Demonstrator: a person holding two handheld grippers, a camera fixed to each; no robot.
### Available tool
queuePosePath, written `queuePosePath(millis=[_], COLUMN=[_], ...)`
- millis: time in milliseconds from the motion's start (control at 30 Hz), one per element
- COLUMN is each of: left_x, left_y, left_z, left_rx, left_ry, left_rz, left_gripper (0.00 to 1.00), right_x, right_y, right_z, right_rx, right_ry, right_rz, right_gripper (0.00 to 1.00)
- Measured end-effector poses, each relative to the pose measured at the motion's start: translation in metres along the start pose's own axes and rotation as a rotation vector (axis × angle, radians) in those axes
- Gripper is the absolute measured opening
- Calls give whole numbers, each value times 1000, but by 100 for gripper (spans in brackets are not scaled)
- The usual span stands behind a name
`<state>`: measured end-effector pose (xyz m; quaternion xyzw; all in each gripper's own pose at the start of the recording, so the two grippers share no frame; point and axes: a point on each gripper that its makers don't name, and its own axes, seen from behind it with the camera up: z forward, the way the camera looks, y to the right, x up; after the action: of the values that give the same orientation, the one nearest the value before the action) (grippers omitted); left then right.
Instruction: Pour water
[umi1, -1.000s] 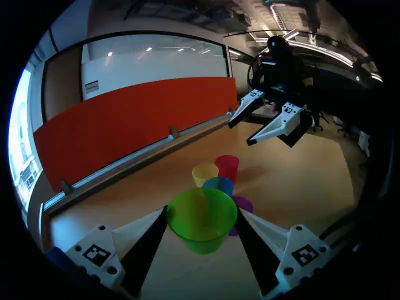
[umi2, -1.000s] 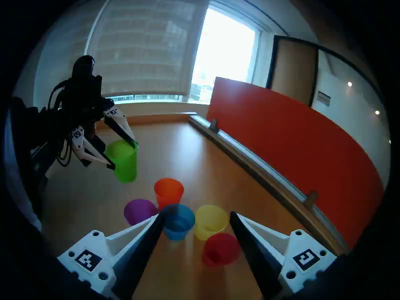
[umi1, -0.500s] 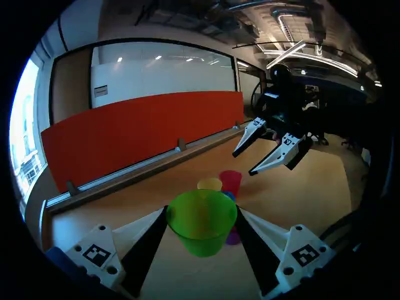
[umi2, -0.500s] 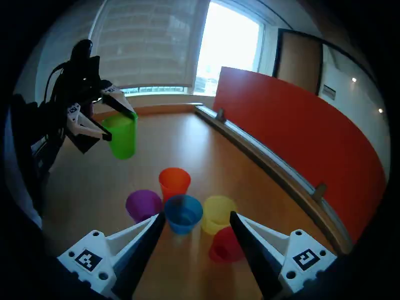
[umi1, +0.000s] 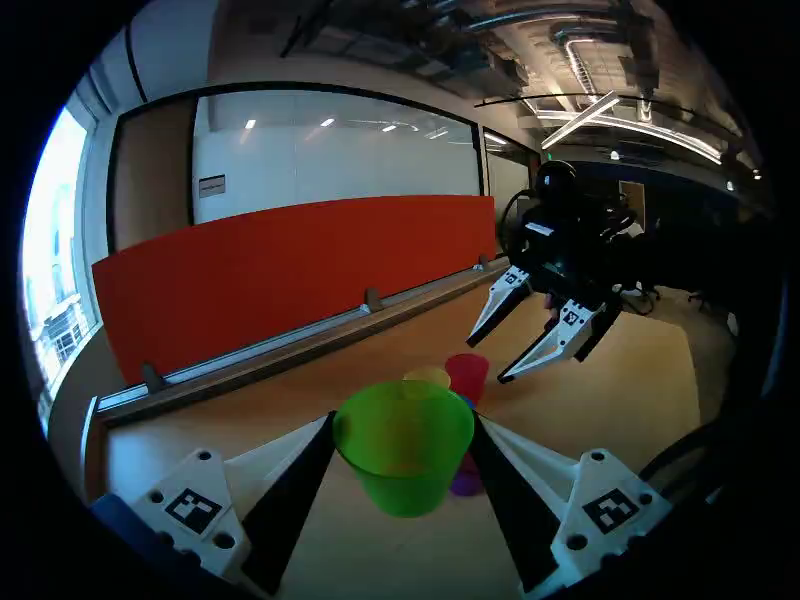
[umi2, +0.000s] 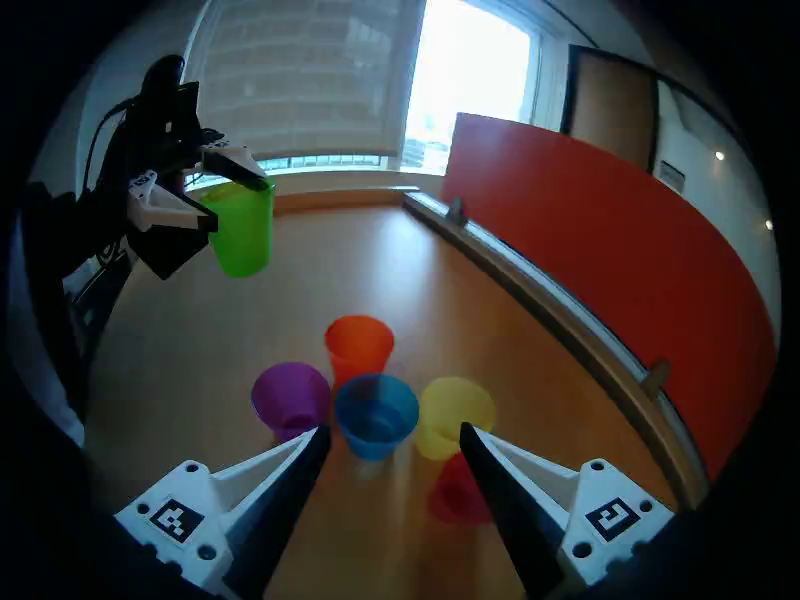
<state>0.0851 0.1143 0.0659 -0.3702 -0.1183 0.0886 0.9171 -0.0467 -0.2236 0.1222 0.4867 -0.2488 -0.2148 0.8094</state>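
On the left, we hold the green cup (umi2: 241, 232) up in the air with our left tool (umi2: 240, 205). Its two fingers pinch the cup from both sides, and the cup stands straight. We cannot tell if there is water in it. It hangs apart from the other cups, over a bare bit of the worktop (umi2: 400, 260).

Next come five small cups, close together on the worktop: the purple cup (umi2: 290, 397), the orange cup (umi2: 358, 345), the blue cup (umi2: 376, 415), the yellow cup (umi2: 455, 405) and the red cup (umi2: 458, 495). Our right tool (umi2: 393, 432) hangs just over them. Its fingers are spread wide and hold nothing.

On the far right, a long red wall (umi2: 620, 250) runs along the edge of the worktop.

We think a few things could go wrong from here. The cups are small and sit very near each other, so water could land in the wrong cup or splash on the worktop if we tip the green cup too fast or from too high. The green cup could slip when we tilt it, because only two fingers hold it. Our right tool is low, so a small bump could knock a cup over.
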Motion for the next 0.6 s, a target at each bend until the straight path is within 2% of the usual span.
queuePosePath(millis=[600], left_x=[-1], left_y=[0], left_z=[-4], left_rx=[0], left_ry=[-1], left_rz=[0], left_gripper=[91], right_x=[-23], right_y=[-13], right_z=[32], right_rx=[52], right_ry=[-56], right_rz=[9], right_gripper=[100])
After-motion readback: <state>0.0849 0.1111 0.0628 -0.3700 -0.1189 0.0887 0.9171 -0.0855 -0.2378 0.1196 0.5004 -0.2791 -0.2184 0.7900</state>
